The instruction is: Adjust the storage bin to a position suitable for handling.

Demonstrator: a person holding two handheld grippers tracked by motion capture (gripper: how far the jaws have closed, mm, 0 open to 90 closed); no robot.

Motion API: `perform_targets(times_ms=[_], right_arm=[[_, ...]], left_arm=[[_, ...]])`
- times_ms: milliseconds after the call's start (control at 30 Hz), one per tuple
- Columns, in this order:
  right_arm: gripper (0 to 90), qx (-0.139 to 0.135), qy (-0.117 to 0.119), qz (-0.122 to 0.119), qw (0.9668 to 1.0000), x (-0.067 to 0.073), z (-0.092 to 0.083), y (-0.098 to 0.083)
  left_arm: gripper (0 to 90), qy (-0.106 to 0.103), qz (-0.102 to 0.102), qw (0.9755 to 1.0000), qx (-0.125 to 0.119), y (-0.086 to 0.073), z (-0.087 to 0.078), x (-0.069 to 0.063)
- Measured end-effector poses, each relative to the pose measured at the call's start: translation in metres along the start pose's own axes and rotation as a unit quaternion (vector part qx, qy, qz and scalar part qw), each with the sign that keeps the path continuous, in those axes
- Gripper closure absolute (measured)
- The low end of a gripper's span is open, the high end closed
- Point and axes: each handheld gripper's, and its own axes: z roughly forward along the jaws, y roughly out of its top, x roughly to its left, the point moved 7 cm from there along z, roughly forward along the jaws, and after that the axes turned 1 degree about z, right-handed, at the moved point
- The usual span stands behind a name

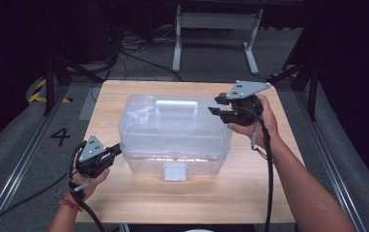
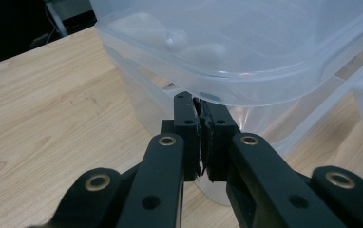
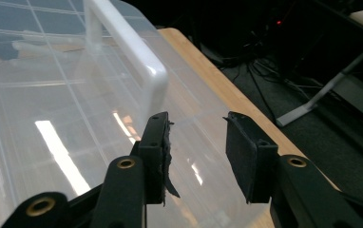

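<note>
A clear plastic box (image 1: 173, 130) with a white handle (image 1: 175, 107) on its lid and a white latch (image 1: 175, 171) at the front stands in the middle of the wooden table (image 1: 250, 193). My left gripper (image 1: 117, 149) is at the box's front left corner. In the left gripper view its jaws (image 2: 199, 102) are shut together just under the lid's rim (image 2: 246, 90), with nothing seen between them. My right gripper (image 1: 216, 105) hovers over the box's right rear end. It is open (image 3: 196, 126), nothing between the pads, and the handle (image 3: 127, 52) lies just to its left.
Bare table runs in front of the box and to its right. Behind the table stands a white metal frame (image 1: 216, 29) among floor cables. The grey floor at the left carries a painted "4" (image 1: 60, 136) and yellow-black tape (image 1: 40, 92).
</note>
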Motion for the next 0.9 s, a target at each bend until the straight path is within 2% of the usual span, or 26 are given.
perform_targets(times_ms=[200, 300, 333, 367, 433, 567, 700, 900], right_arm=[[56.9, -0.020, -0.019, 0.024, 0.9993, -0.017, -0.031, -0.024], [55.8, -0.024, -0.028, 0.030, 0.9988, -0.021, -0.039, -0.033], [54.4, -0.030, -0.031, 0.033, 0.9985, -0.024, -0.044, -0.043], [54.4, -0.030, -0.031, 0.033, 0.9985, -0.024, -0.044, -0.043], [53.1, -0.027, -0.038, 0.029, 0.9985, -0.025, -0.046, -0.054], [52.1, -0.022, -0.034, 0.034, 0.9986, -0.024, -0.044, -0.073], [51.2, -0.020, -0.026, 0.042, 0.9986, -0.021, -0.037, -0.090], [50.0, -0.001, -0.013, 0.048, 0.9988, -0.013, -0.022, -0.114]], left_arm=[[86.6, 0.005, 0.004, 1.0000, 0.003, 0.005, -0.001, 0.001], [86.4, 0.005, 0.002, 1.0000, 0.001, 0.006, -0.002, 0.001], [86.3, 0.006, 0.000, 1.0000, 0.000, 0.007, -0.002, 0.001], [86.3, 0.006, 0.002, 1.0000, -0.001, 0.008, -0.002, 0.001], [86.3, 0.008, 0.004, 1.0000, 0.002, 0.009, -0.001, 0.002], [86.3, 0.009, 0.007, 0.9999, 0.001, 0.012, -0.002, 0.003], [86.3, 0.011, 0.008, 0.9999, -0.001, 0.015, -0.003, 0.003], [86.3, 0.011, 0.005, 0.9999, -0.001, 0.016, -0.003, 0.004]])
